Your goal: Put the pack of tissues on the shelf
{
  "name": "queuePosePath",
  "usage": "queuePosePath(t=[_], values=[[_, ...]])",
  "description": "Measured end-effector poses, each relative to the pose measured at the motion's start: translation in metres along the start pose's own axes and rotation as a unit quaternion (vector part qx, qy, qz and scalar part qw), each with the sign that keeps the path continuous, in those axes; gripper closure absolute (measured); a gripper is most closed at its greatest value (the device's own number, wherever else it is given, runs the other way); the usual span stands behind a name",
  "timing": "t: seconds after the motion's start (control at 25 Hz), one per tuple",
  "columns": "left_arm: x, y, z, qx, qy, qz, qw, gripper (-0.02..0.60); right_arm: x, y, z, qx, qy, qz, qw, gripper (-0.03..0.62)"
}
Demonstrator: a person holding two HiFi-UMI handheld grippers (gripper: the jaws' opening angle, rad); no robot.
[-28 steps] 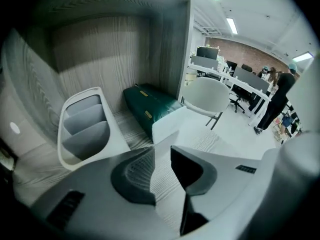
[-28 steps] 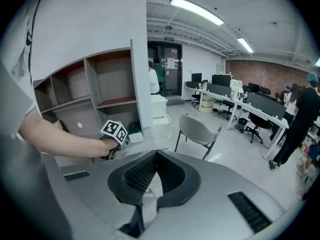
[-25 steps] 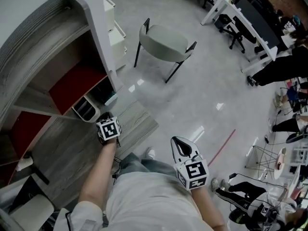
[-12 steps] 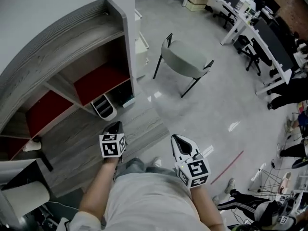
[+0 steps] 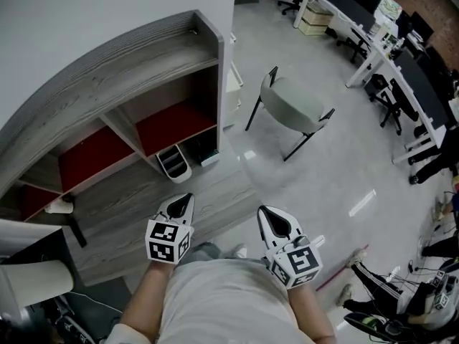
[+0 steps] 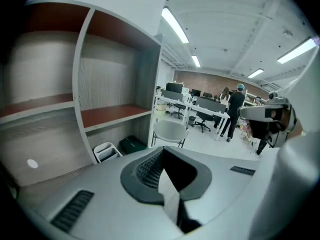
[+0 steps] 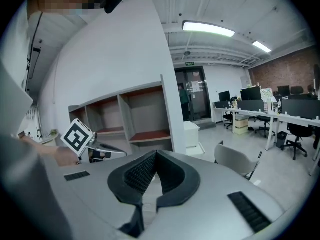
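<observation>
The pale glossy floor [image 5: 301, 185] of an open office fills the head view, with a grey chair [image 5: 290, 106] in the middle and rows of desks [image 5: 373, 41] at the upper right. The grey wood-look shelf [image 5: 143, 84], with red-lined compartments, stands at the left. A white bin [image 5: 174, 165] sits at its foot. The person's two bare forearms reach forward side by side from the torso. The left gripper [image 5: 183, 199] points toward the foot of the shelf, and the right gripper [image 5: 267, 213] is level with it, well apart to the right. Each carries its marker cube [image 5: 168, 241] near the wrist. Both noses taper to closed tips. A small white thing [image 5: 61, 206] lies at the front of the shelf's left compartment, but it is too small to tell whether it is the pack of tissues.

In the left gripper view, the jaws are pressed together with nothing between them. They aim at the shelf's lower compartments, with the bin and chair beyond. A standing person [image 6: 234, 109] is at the far desks.

In the right gripper view, the jaws also meet with nothing in them. The left gripper and its cube show at the left, in front of the shelf. Neither gripper carries the tissues.
</observation>
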State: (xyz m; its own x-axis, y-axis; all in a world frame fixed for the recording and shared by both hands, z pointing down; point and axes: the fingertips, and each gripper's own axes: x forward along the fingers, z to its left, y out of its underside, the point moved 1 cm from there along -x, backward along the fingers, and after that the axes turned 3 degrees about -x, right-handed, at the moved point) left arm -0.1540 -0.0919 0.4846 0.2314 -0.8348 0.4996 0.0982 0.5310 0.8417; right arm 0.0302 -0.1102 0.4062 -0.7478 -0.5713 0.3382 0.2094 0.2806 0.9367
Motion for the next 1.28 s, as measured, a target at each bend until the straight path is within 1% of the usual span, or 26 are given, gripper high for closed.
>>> queuePosePath(t=[0.08,0.24,0.4,0.52,0.64,0.72,0.84,1.0,1.08,1.28], values=[[-0.015,-0.013,-0.005,-0.009,0.014,-0.025,0.9995,0.566,-0.002,-0.009,0.005,0.004,-0.008,-0.015,1.000,0.566],[-0.042,-0.031,-0.011,0.001,0.026,-0.073,0.9970,0.566,-0.007,-0.020,0.016,0.010,-0.027,-0.034,0.999,0.566],[-0.062,-0.045,-0.010,-0.003,0.033,-0.112,0.9931,0.566,-0.006,-0.027,0.026,-0.015,-0.038,-0.036,0.999,0.566],[-0.074,-0.053,-0.010,0.006,0.027,-0.133,0.9907,0.568,-0.008,-0.033,0.032,-0.029,-0.046,-0.042,0.998,0.566],[-0.079,-0.058,-0.006,0.007,0.014,-0.143,0.9896,0.568,-0.008,-0.037,0.037,-0.037,-0.053,-0.049,0.997,0.566],[-0.080,-0.059,-0.007,0.008,0.014,-0.144,0.9894,0.568,-0.008,-0.039,0.039,-0.043,-0.056,-0.051,0.996,0.566],[-0.078,-0.058,-0.012,0.005,0.024,-0.136,0.9904,0.568,-0.009,-0.040,0.038,-0.051,-0.054,-0.051,0.996,0.566],[-0.077,-0.058,-0.023,-0.004,0.051,-0.137,0.9892,0.568,-0.010,-0.038,0.037,-0.058,-0.050,-0.047,0.996,0.566],[-0.076,-0.059,-0.025,-0.007,0.055,-0.141,0.9885,0.568,-0.010,-0.038,0.036,-0.057,-0.048,-0.047,0.996,0.566],[-0.077,-0.063,-0.024,-0.026,0.049,-0.158,0.9858,0.568,-0.013,-0.037,0.033,-0.054,-0.043,-0.046,0.997,0.566]])
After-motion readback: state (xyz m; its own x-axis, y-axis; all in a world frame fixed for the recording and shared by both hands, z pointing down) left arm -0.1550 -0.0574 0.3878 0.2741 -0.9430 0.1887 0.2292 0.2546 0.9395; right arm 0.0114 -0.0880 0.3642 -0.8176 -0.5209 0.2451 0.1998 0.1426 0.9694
